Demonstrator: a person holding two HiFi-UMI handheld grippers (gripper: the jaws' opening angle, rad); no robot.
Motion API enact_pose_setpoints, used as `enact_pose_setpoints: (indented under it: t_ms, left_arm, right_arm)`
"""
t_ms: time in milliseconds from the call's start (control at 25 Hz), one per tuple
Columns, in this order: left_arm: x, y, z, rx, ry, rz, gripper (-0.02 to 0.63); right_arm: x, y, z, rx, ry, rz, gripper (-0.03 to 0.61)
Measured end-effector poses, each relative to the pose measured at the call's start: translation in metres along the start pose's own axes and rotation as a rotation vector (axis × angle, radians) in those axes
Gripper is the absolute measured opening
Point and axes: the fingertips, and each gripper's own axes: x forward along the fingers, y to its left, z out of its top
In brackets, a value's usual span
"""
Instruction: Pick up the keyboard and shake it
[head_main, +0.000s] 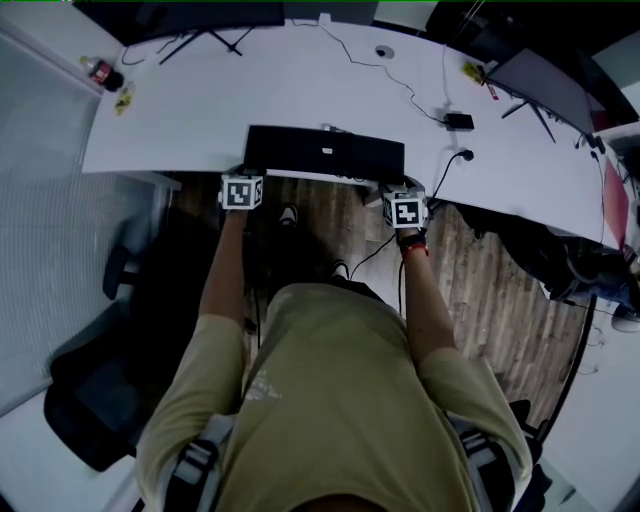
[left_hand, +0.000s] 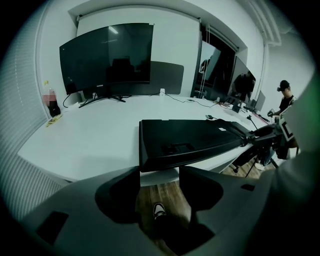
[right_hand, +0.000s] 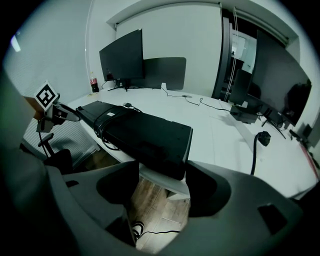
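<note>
Low in the head view the person's arms reach up-frame, each with a gripper at one short end of the black keyboard (head_main: 325, 153). The left gripper (head_main: 243, 176) is clamped on the keyboard's left end and the right gripper (head_main: 394, 187) on its right end. In each gripper view the near corner of the keyboard sits wedged between the two jaws, over wooden floor (right_hand: 155, 200). The keyboard hangs across the near edge of the white desk (head_main: 250, 90), centre frame. Its long axis runs left to right along that edge, from one gripper to the other. A flat face with a small pale label is turned upward. A dark cable (right_hand: 102, 129) loops round its left part. Beyond it, monitors (left_hand: 107, 55) stand at the desk's far side.
</note>
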Motion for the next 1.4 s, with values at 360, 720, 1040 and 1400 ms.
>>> enact_pose_setpoints:
  t_ms: [360, 720, 1040, 1400]
  left_arm:
    - [0.001, -0.007, -0.005, 0.039, -0.011, -0.011, 0.268]
    - [-0.013, -0.017, -0.014, -0.045, -0.043, -0.051, 0.322]
    - [-0.041, -0.049, 0.014, -0.046, -0.158, -0.067, 0.322]
    - [-0.091, -0.102, 0.082, -0.005, -0.324, -0.099, 0.318]
  right_arm:
    - [-0.005, -0.001, 0.002, 0.057, -0.029, 0.023, 0.304]
    - [-0.025, 0.000, 0.003, 0.205, -0.080, 0.029, 0.307]
    - [-0.055, 0.006, 0.041, 0.249, -0.206, 0.063, 0.307]
    - [-0.093, 0.002, 0.084, 0.224, -0.331, 0.096, 0.286]
